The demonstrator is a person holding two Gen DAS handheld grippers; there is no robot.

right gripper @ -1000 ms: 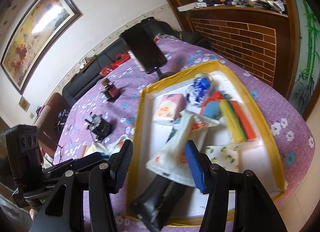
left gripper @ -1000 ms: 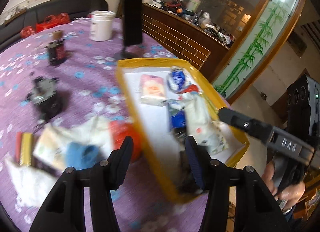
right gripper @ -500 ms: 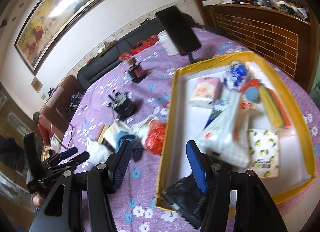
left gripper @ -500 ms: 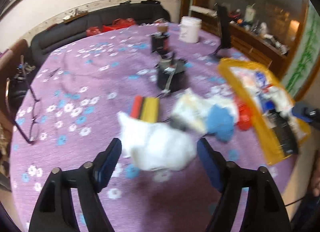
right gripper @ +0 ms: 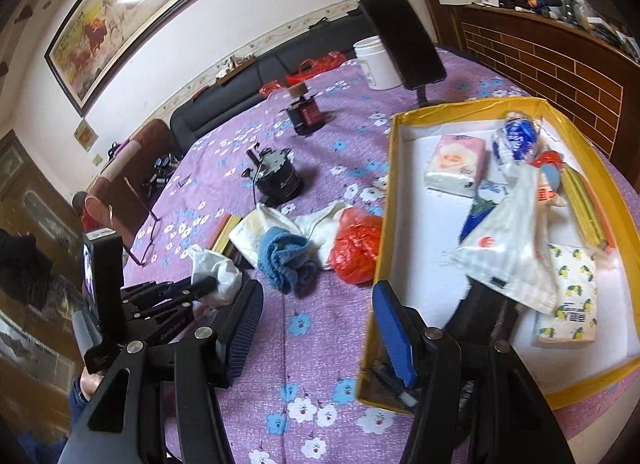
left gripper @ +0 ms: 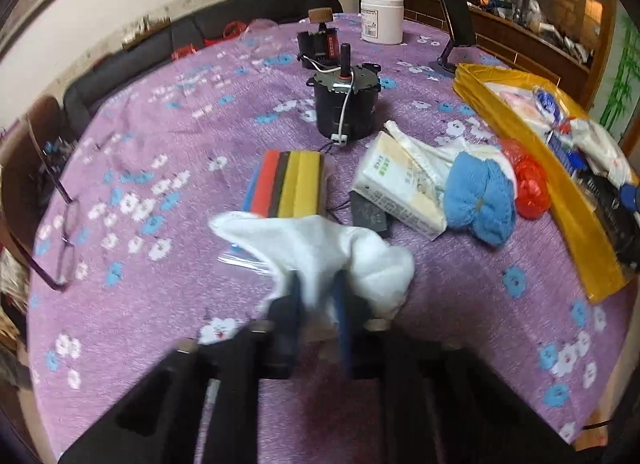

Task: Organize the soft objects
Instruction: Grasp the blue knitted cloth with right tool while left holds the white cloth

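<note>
- The left gripper [left gripper: 318, 296] has just snapped together on the white cloth [left gripper: 320, 252]. Its two fingers pinch a fold of the cloth near the front edge of the table [left gripper: 160, 144].
- The cloth is still lying on the purple table top, just in front of the striped sponges [left gripper: 290, 184]. It is not lifted yet, as far as I can tell.
- This looks like the start of a new pick. The cloth is soft, so I think it should go next into the yellow tray [right gripper: 384, 224] on the right.
- The right gripper [right gripper: 316, 328] holds nothing. Its fingers are spread apart, one over the table and one at the near corner of the tray.
- More soft things wait on the table beside the tray: the blue towel [right gripper: 284, 260], the red bag [right gripper: 356, 248] and the tissue pack [left gripper: 400, 188].
- The tray already holds several soft things, like tissue packs and a white plastic bag [right gripper: 508, 260].
- One second ago the left gripper was open and pointed at the tray. Half a second ago it was open wide around the white cloth. Now it is shut on it.
- The right gripper has swung a little to the left, so more of the table shows in its view than before. Its opening has hardly changed.
</note>
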